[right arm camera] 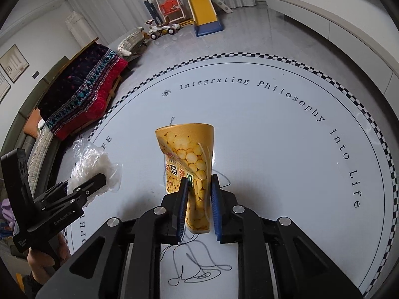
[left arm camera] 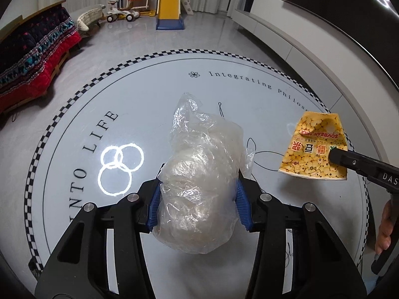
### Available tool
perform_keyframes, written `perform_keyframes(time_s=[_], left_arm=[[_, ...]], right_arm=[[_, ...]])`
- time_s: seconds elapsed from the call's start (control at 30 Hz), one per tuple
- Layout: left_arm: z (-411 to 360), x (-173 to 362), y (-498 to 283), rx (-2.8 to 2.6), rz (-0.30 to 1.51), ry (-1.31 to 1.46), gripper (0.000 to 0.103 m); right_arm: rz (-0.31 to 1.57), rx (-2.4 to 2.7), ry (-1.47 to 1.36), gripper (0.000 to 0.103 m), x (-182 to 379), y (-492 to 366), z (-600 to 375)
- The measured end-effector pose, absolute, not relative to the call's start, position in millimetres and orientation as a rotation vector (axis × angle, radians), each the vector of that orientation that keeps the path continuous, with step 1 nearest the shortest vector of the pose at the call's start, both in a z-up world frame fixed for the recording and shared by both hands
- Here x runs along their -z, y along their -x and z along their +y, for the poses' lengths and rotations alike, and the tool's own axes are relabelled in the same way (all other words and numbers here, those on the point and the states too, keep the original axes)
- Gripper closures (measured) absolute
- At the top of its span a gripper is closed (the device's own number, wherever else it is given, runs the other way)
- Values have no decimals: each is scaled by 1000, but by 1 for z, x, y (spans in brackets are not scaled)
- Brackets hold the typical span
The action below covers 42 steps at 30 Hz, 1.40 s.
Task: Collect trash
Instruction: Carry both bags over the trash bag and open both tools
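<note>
Both pieces of trash are lifted above the round mat (right arm camera: 286,129). The left gripper (left arm camera: 198,203) pinches a crumpled plastic bag (left arm camera: 199,186) between its fingers; the right gripper (right arm camera: 199,206) squeezes a flattened soy-milk cup (right arm camera: 189,172). Pickup looks done. Next, judging by the task, comes carrying both to a bin, which is not in view.

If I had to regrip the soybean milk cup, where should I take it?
Take the soybean milk cup across its flattened mid-body, from the wide rim end, as the right gripper does now. It is crushed flat there, so the pads likely meet broad faces.
</note>
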<state>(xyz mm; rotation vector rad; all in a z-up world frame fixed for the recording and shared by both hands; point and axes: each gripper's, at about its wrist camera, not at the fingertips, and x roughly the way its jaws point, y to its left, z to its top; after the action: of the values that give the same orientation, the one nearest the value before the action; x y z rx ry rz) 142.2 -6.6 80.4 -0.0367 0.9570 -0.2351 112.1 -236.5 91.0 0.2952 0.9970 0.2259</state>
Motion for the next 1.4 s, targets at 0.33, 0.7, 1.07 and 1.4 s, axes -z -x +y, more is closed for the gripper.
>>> perform_keyframes(time_s=[0.33, 0.7, 1.07, 1.4], left_arm=[[50, -114, -53, 155, 881, 94, 55], [137, -128, 51, -27, 832, 121, 55], [215, -110, 138, -171, 807, 177, 55], [296, -70, 191, -314, 839, 281, 53]], right_arm=[[980, -342, -224, 83, -123, -39, -170], [999, -503, -130, 83, -133, 47, -78], [1020, -688, 17, 83, -121, 126, 28], [1093, -822, 130, 82, -91, 169, 128]])
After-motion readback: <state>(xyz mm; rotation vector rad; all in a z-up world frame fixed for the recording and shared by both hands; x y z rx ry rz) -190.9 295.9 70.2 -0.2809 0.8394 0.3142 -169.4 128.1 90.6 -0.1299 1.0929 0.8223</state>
